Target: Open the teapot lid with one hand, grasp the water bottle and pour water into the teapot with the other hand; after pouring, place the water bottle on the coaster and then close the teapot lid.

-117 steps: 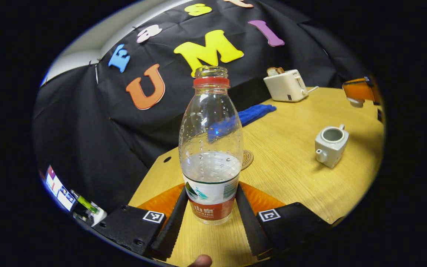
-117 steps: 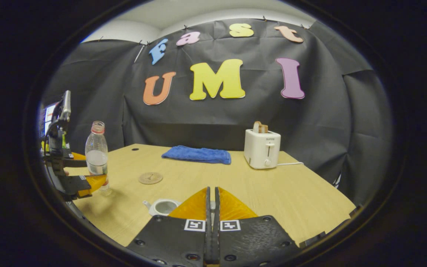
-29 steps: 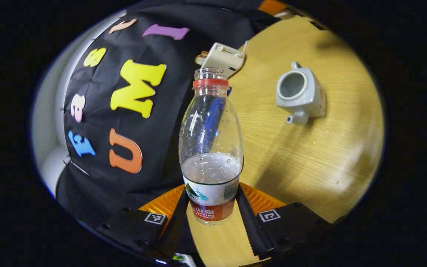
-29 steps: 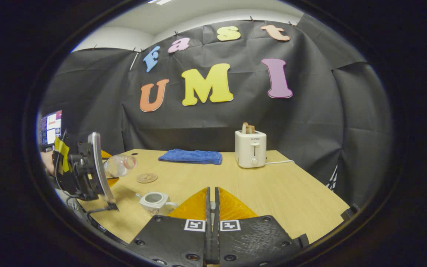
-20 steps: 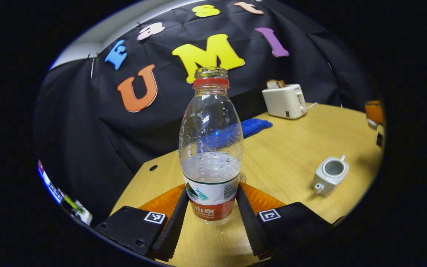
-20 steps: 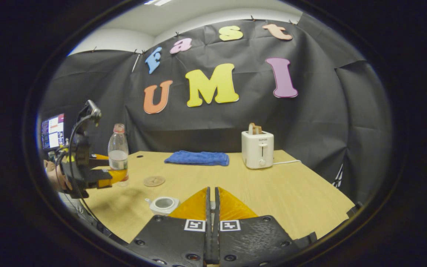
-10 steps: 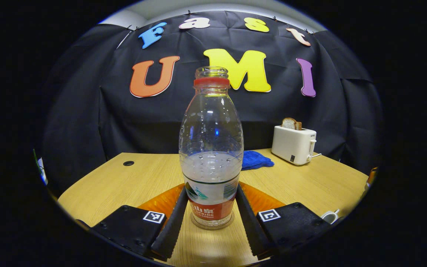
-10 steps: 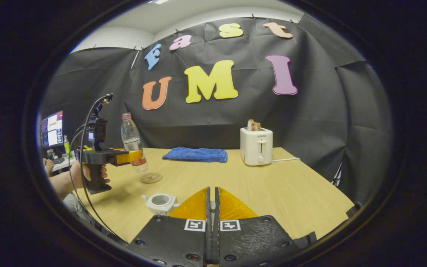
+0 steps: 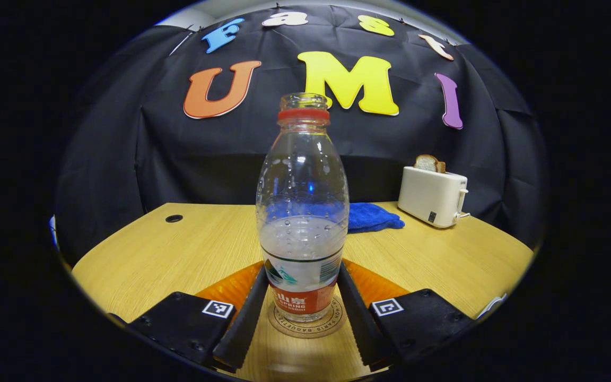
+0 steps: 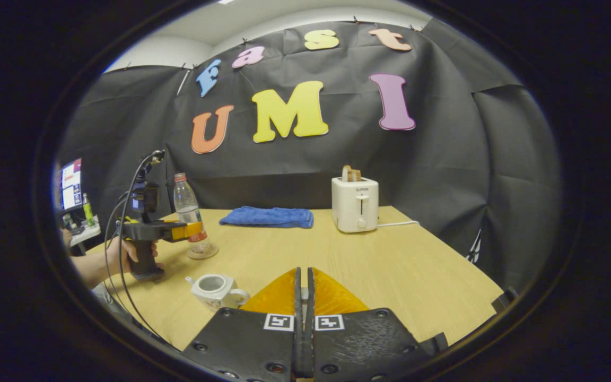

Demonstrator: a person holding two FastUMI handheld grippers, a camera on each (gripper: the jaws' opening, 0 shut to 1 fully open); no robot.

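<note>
A clear water bottle (image 9: 303, 212) with a red neck ring and no cap stands upright, part full. My left gripper (image 9: 303, 271) is shut on its labelled lower body. Its base is right over the round coaster (image 9: 305, 324); I cannot tell whether it touches. In the right gripper view the bottle (image 10: 186, 204), left gripper (image 10: 179, 231) and coaster (image 10: 203, 251) sit at the left. The white teapot (image 10: 212, 289) stands open in front of them. My right gripper (image 10: 303, 271) is shut, with a pale sliver of the teapot lid (image 10: 304, 291) between its fingers.
A white toaster (image 9: 433, 195) holding a slice of bread stands at the back right, a folded blue cloth (image 9: 373, 216) beside it. A person's hand (image 10: 125, 250) holds the left gripper's handle, cables looping above. The wooden table (image 10: 390, 265) stretches ahead of my right gripper.
The left gripper tipped the bottle toward the teapot, righted it, then carried it to the coaster and lowered it. The right gripper stayed shut and hardly moved.
</note>
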